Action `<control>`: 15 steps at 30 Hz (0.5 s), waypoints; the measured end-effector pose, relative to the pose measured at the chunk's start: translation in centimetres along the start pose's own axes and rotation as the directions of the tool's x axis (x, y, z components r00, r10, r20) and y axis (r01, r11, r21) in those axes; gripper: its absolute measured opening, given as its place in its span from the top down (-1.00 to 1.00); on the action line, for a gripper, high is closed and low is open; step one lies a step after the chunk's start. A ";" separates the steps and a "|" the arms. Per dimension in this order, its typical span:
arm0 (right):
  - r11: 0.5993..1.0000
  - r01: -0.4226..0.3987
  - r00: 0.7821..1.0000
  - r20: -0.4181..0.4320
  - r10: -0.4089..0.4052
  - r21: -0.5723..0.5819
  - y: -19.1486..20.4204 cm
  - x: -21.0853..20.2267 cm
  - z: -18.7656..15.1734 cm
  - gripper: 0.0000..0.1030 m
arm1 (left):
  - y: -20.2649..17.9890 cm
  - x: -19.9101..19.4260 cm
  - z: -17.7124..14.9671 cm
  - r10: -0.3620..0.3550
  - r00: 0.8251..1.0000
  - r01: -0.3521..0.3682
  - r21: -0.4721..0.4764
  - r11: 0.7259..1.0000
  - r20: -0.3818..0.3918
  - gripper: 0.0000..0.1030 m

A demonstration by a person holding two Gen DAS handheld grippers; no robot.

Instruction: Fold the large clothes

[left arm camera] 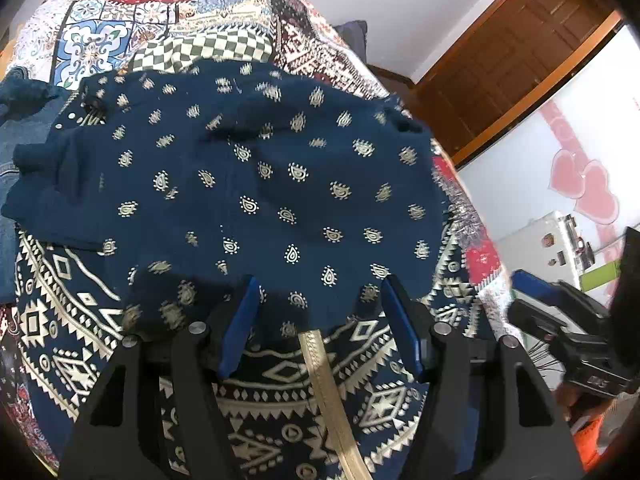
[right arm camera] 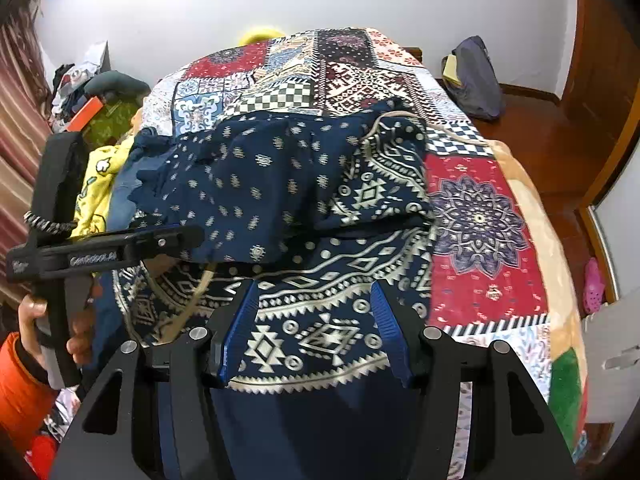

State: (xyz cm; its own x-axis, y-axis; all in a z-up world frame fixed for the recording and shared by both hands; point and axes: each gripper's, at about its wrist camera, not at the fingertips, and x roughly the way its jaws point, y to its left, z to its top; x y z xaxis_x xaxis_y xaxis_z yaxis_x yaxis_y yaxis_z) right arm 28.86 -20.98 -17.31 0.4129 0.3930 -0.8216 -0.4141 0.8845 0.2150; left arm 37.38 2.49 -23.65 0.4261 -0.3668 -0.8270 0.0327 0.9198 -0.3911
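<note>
Two grippers hang over a bed, both with jaws apart and nothing clamped. The left gripper [left arm camera: 320, 312] points down at the near hem of a navy garment [left arm camera: 248, 184], whose paisley layer lies folded over a band of white geometric print; cloth lies under the gap, but the pads do not press it. A beige strap [left arm camera: 324, 392] runs from the hem toward the camera. The right gripper [right arm camera: 314, 320] hovers above the printed band [right arm camera: 320, 312], also free. The garment sits on a patchwork quilt [right arm camera: 480, 216], with bare quilt open to the right and far side. On the left, denim [left arm camera: 8, 148] and a yellow cloth [right arm camera: 100, 184] crowd the garment's edge. A hand [right arm camera: 36, 320] in an orange sleeve grips the left tool's handle. Beyond the right edge of the bed are wooden floor, a dark bag [right arm camera: 476, 80] and a pink shoe [right arm camera: 594, 284].
</note>
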 end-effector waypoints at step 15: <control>0.999 -0.043 0.999 -0.012 0.043 -0.025 1.8 1.0 0.9 -0.06 | -3.0 0.3 -4.6 0.177 0.984 -0.166 0.308 0.937 -0.006 -0.20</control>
State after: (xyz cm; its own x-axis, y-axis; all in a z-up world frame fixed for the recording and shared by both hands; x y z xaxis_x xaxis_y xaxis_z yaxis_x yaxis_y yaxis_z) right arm 29.25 -18.76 -17.28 0.3850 0.4274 -0.8180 -0.4518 0.8601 0.2367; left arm 33.23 -0.99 -24.55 0.4195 -0.1994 -0.8856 0.2381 0.9656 -0.1046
